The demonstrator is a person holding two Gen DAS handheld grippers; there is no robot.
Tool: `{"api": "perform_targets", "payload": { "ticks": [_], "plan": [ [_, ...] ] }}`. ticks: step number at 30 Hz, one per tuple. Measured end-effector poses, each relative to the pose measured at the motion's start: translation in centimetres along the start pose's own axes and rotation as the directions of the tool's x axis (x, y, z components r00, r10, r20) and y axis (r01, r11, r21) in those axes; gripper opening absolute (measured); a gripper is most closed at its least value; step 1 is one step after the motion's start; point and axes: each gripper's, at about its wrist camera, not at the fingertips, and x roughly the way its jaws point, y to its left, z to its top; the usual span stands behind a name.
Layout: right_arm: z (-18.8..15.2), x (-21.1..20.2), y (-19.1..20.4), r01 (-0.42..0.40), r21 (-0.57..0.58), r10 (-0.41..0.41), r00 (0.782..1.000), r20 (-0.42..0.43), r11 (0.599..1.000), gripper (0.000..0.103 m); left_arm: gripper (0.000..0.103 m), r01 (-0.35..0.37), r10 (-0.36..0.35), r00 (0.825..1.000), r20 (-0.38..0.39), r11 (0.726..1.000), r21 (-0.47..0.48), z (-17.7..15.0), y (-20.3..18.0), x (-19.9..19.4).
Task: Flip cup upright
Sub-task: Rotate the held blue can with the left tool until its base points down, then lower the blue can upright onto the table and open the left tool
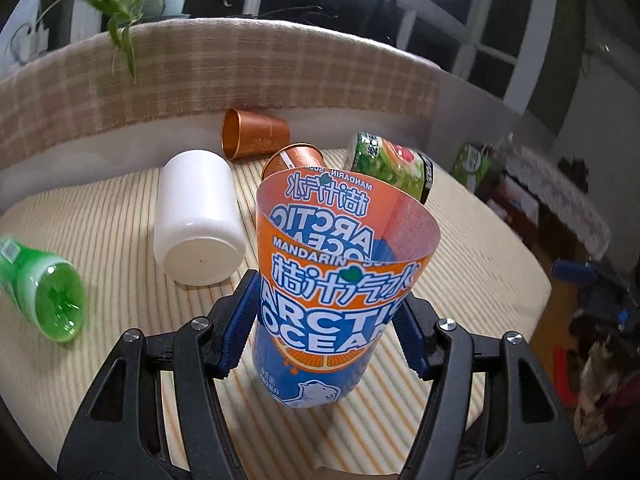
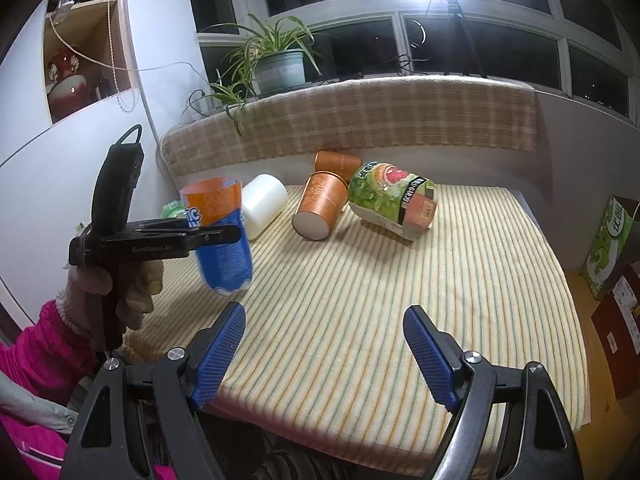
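Left gripper (image 1: 324, 320) has its blue pads clamped on either side of the Arctic Ocean cup (image 1: 332, 280), squeezing it around the lower half of the wall. So the cup sits right between the fingers, mouth end up and angled away from the camera, blue base end low. From the right wrist view the same cup (image 2: 220, 232) looks tilted a bit, top leaning back, and its base seems to hang just above the striped tablecloth (image 2: 380, 280) rather than resting on it, though I can't be sure of contact. My read: the flip is mostly done, and what matters now is getting the long axis vertical before setting it down.

Right gripper (image 2: 324, 336) is spread wide open with nothing in it, well off to the side of the cup, so the left hand is clearly the one doing this.

Other stuff lies on its side behind: white container (image 1: 198, 216), two copper cups (image 1: 256, 134), green bottle (image 1: 44, 288).
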Motion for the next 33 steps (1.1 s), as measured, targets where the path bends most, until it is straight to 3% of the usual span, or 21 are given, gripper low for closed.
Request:
{"api": "perform_targets", "payload": {
  "ticks": [13,23,26,28,33],
  "plan": [
    [0.3,0.8,0.6,0.021,0.019,-0.021,1.0,-0.012,1.0,0.083,0.065,-0.009,0.011,0.999,0.039,0.999,-0.047,-0.4,0.4,0.4],
    [0.3,0.8,0.7,0.022,0.041,-0.022,1.0,-0.006,0.999,0.083,0.065,-0.027,0.028,0.999,0.02,0.999,-0.029,-1.0,0.1,0.1],
    [0.2,0.7,0.8,0.017,0.041,-0.017,1.0,-0.004,0.999,0.083,0.07,-0.023,0.023,1.0,-0.001,0.999,-0.027,-1.3,0.1,0.3],
    [0.2,0.7,0.8,0.014,0.041,-0.014,1.0,-0.002,0.999,0.083,0.083,-0.027,0.026,1.0,-0.017,0.999,-0.025,-1.5,0.1,0.5],
    [0.3,0.7,1.0,0.005,0.042,-0.006,1.0,0.005,0.999,0.083,0.084,-0.036,0.035,0.999,-0.036,0.999,-0.032,-2.2,0.4,0.3]
  ]
}}
